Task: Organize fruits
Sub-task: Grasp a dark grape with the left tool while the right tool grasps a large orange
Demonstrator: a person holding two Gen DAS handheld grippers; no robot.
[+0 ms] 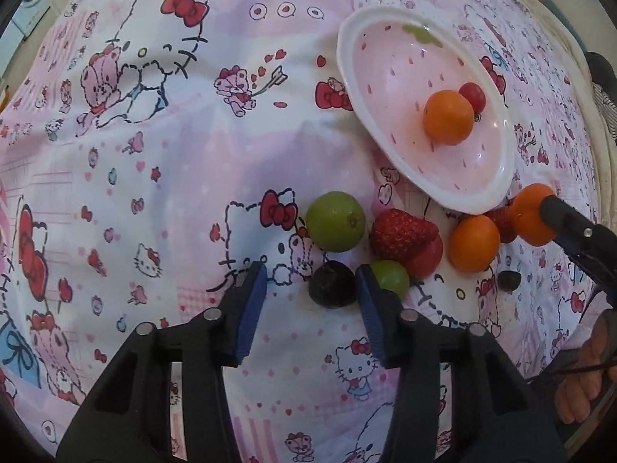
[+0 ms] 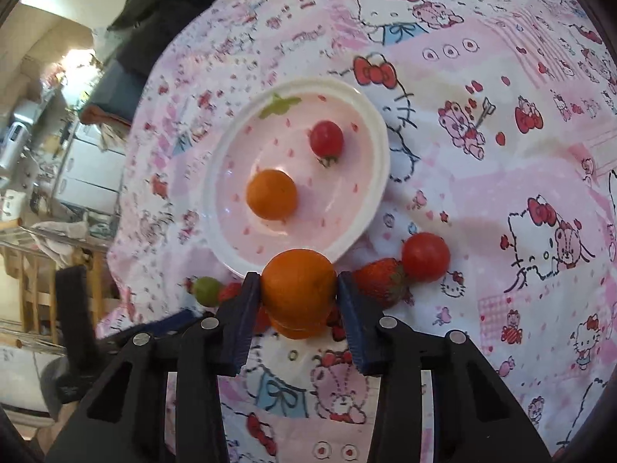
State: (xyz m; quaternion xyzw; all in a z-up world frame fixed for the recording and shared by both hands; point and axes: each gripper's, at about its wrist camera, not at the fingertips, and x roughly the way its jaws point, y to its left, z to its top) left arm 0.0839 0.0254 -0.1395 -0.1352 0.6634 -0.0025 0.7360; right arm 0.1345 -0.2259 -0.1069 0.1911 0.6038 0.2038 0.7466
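Both my grippers down among the fruit beside the plate.

My right gripper clamps an orange; my left gripper stands open around a dark grape on the cloth.

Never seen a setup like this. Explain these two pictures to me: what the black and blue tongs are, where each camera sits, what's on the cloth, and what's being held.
The tongs are two hand-held grippers; a person works one in each hand. Each picture comes from a camera on one gripper, looking along its fingers.

In the left one's view, the left gripper straddles a dark grape on the cartoon-print cloth; one pad touches it, the other stands clear.

In the right one's view, the right gripper is clamped on an orange fruit.

A pink plate holds another orange fruit and a cherry tomato. Loose nearby: a strawberry, green fruits and another tomato.
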